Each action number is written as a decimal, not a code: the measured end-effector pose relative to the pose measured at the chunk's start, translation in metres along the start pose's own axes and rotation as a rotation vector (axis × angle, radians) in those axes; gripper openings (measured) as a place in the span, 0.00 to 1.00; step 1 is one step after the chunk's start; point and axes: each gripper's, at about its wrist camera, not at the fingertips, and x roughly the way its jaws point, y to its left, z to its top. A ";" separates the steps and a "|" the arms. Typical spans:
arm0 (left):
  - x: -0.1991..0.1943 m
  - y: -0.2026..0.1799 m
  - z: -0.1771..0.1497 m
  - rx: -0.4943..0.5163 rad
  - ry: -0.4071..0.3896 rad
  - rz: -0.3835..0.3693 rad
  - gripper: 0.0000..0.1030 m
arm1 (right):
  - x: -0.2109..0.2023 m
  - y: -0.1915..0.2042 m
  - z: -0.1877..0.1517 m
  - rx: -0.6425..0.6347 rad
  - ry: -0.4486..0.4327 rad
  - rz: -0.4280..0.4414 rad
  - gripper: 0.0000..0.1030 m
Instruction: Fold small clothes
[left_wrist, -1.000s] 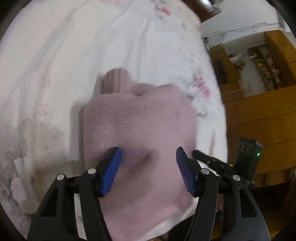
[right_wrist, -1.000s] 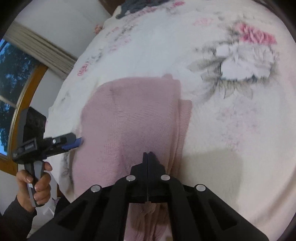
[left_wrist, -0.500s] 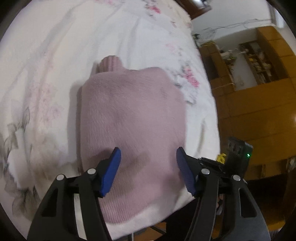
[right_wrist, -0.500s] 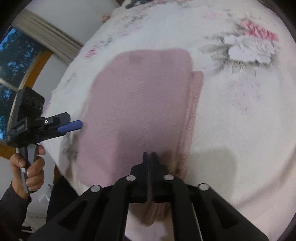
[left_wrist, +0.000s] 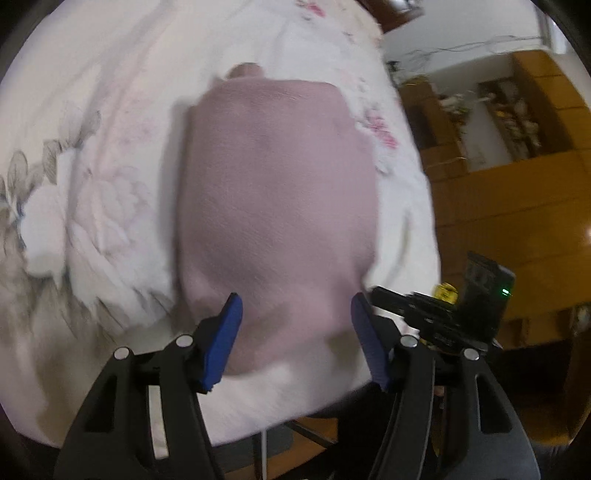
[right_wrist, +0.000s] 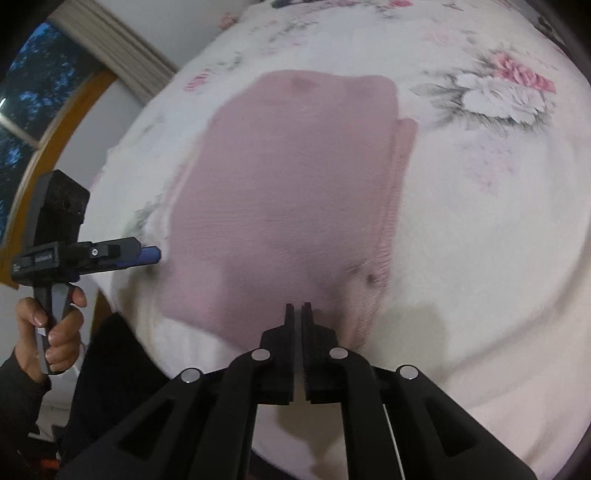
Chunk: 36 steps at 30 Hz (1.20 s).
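While the left gripper (left_wrist: 293, 325) gapes above the folded pink sweater (left_wrist: 277, 206), the right gripper (right_wrist: 298, 317) hovers nearly clenched, empty.

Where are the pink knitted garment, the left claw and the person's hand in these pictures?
pink knitted garment (left_wrist: 277, 192): left wrist view, middle of its folded top.
left claw (left_wrist: 295, 314): left wrist view, midway between the blue fingertips.
person's hand (right_wrist: 51, 325): right wrist view, fingers around the handle.
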 end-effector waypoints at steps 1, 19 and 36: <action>0.008 0.000 -0.007 0.001 0.020 0.007 0.60 | 0.004 0.001 -0.003 -0.002 0.005 -0.003 0.05; -0.032 -0.010 -0.107 0.062 -0.009 0.310 0.94 | -0.001 0.023 -0.077 0.151 -0.009 -0.022 0.56; -0.140 -0.140 -0.176 0.273 -0.314 0.658 0.97 | -0.107 0.128 -0.123 -0.021 -0.182 -0.597 0.96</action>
